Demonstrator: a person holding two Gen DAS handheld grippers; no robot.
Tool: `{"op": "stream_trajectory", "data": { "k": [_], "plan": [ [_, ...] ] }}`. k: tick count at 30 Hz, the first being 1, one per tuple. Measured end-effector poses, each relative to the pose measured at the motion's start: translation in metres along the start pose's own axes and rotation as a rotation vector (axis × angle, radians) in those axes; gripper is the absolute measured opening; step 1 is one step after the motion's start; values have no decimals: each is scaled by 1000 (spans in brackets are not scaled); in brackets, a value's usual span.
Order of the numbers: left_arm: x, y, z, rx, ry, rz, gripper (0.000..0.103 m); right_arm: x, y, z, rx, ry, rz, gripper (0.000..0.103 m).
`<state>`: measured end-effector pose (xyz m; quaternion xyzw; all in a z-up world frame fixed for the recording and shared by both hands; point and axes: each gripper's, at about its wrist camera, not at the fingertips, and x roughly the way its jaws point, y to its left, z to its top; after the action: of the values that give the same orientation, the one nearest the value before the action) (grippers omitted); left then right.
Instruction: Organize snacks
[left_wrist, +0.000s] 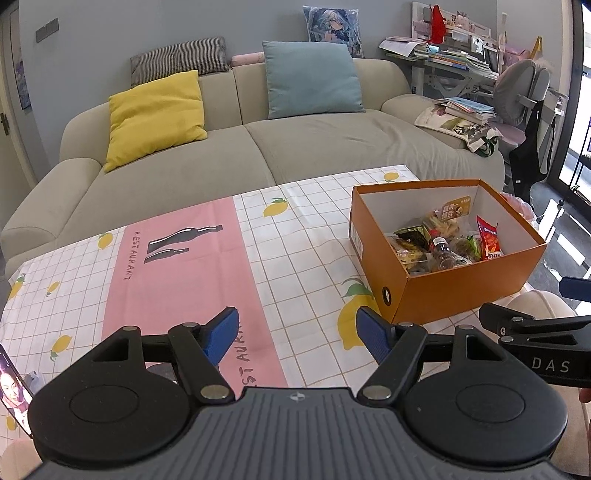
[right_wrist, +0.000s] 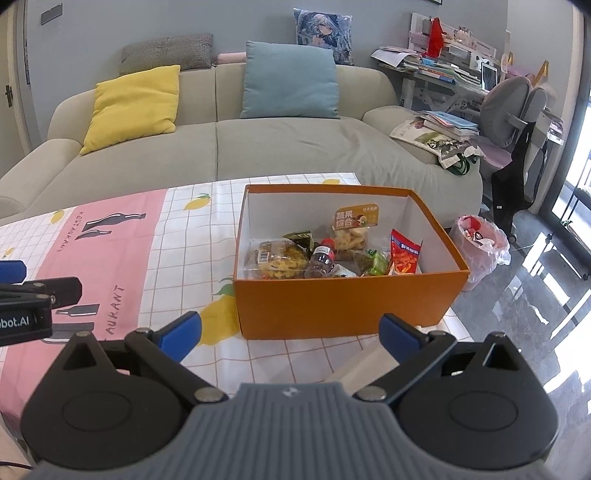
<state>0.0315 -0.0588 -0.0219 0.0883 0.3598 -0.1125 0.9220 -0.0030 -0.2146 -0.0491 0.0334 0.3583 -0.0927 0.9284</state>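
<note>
The table (left_wrist: 303, 206) carries a checked cloth (left_wrist: 295, 258) printed with lemons, with a pink panel (left_wrist: 177, 266) bearing bottle silhouettes toward its left side. An orange cardboard box (right_wrist: 347, 302), lid off and white inside, stands on the cloth near the table's right edge, its near wall close to the front edge on that side. The snacks (right_wrist: 325, 254) lie inside the box, heaped on its floor: a red packet (right_wrist: 404, 253) upright against the right wall, a clear pouch with an orange label (right_wrist: 352, 229) leaning at the back, a small dark bottle with a red cap (right_wrist: 322, 258) lying in the middle, a green packet (right_wrist: 375, 263) beside it, and a clear tub of yellowish pieces (right_wrist: 279, 258) at the left. The rest of the cloth bears no snack in either view. The left gripper (left_wrist: 297, 332) hangs over the front of the pink panel, jaws spread wide, nothing between its blue pads (left_wrist: 225, 332). The right gripper (right_wrist: 290, 332) sits just before the box's near wall, jaws likewise spread and holding nothing (its pads flank the wall without touching it). Beyond the far edge stands a beige sofa (left_wrist: 258, 147) with a yellow cushion (left_wrist: 157, 116) and a blue cushion (left_wrist: 314, 79). A pink-lined bin (right_wrist: 478, 247) stands on the floor off the right edge. A phone screen (left_wrist: 14, 387) shows at the front left corner.
</note>
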Motion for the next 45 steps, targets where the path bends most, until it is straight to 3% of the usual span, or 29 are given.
{"op": "stream_trajectory", "data": {
  "k": [45],
  "plan": [
    [1,-2,-2,-5,16,-16,83,1,-3,-2,-11,7,0,100]
  ]
}}
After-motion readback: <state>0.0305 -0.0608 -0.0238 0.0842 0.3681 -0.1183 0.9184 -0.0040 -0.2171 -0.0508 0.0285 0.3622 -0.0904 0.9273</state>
